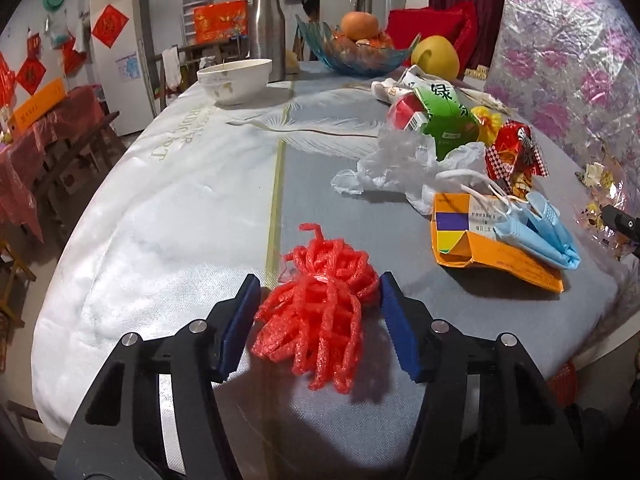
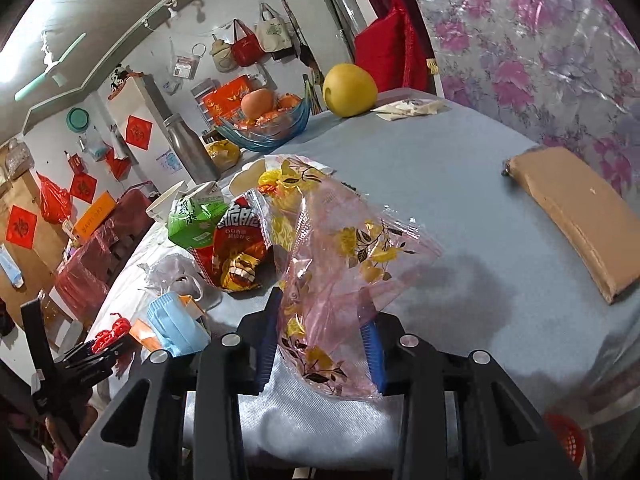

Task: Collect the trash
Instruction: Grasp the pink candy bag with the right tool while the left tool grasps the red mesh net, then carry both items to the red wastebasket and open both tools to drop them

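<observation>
Left wrist view: the left tool (image 1: pixel 318 300) is clamped on a red foam net (image 1: pixel 320 312) lying on the cloth-covered worktop (image 1: pixel 160 220); crumpled wrappers and a blue mask (image 1: pixel 536 232) lie well beyond. Right wrist view: the right tool (image 2: pixel 322 344) pinches a thin, pink flowered plastic bag (image 2: pixel 340 264), lifted off the worktop, hiding a snack packet (image 2: pixel 236 240)

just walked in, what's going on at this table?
A person with a gripper in each hand is clearing trash off the table. The left gripper is closed on a red foam net. The right gripper holds a pink flowered plastic wrapper, lifted. Cartons, a snack bag and a blue face mask are not yet picked up.
</observation>
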### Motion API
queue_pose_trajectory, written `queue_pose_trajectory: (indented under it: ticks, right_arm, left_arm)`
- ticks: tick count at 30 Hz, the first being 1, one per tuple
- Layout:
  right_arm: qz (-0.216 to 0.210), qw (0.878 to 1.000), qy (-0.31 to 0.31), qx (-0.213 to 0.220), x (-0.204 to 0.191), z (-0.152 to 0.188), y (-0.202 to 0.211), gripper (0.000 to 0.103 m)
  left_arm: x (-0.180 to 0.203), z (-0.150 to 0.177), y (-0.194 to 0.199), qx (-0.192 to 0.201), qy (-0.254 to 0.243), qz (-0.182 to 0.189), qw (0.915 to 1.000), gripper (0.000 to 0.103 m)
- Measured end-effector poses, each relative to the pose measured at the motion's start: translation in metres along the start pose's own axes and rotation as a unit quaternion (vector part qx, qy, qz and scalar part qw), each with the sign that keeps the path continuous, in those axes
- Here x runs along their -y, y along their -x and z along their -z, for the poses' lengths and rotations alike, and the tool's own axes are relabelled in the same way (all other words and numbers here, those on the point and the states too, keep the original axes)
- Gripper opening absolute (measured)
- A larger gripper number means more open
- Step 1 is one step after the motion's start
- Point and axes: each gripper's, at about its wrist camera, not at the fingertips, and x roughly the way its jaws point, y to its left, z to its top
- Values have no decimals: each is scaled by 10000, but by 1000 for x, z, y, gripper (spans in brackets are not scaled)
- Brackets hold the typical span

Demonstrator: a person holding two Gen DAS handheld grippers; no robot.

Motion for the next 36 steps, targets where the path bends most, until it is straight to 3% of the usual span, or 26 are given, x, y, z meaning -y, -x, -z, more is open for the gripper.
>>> queue_pose_trajectory:
  ticks: [2, 6, 11, 14, 22, 26, 29, 36]
  right_arm:
    - [15, 10000, -12, -13, 2, 2, 0, 37]
    - [-3, 10000, 1, 78, 2, 3, 9, 37]
    - [10, 9997, -25, 228, 7, 7, 27, 37]
    - [-3, 9995, -72, 299, 13, 9, 42, 37]
    - [374, 9981, -77, 487, 45, 27, 110, 37]
    - [796, 9962, -152, 319, 76, 51, 146, 37]
    - [1236, 9921, -224, -51, 106, 82, 157, 38]
    - [1757, 9680, -986, -1495, 204, 170, 106, 38]
  left_arm:
    - [-1, 0, 0, -7, -10, 14, 10000, 59]
    - [-3, -4, 10, 89, 135, 171, 9997, 48]
    - [13, -7, 24, 301, -118, 211, 9993, 42]
    - [20, -9, 33, 302, -80, 493, 9983, 42]
    - [89, -21, 73, 698, -818, 1024, 9889, 42]
    - [139, -18, 88, 739, -1293, 1526, 9770, 42]
    - [181, -11, 94, 647, -1717, 1905, 9644, 42]
    - [281, 14, 77, 66, -2541, 2522, 9337, 42]
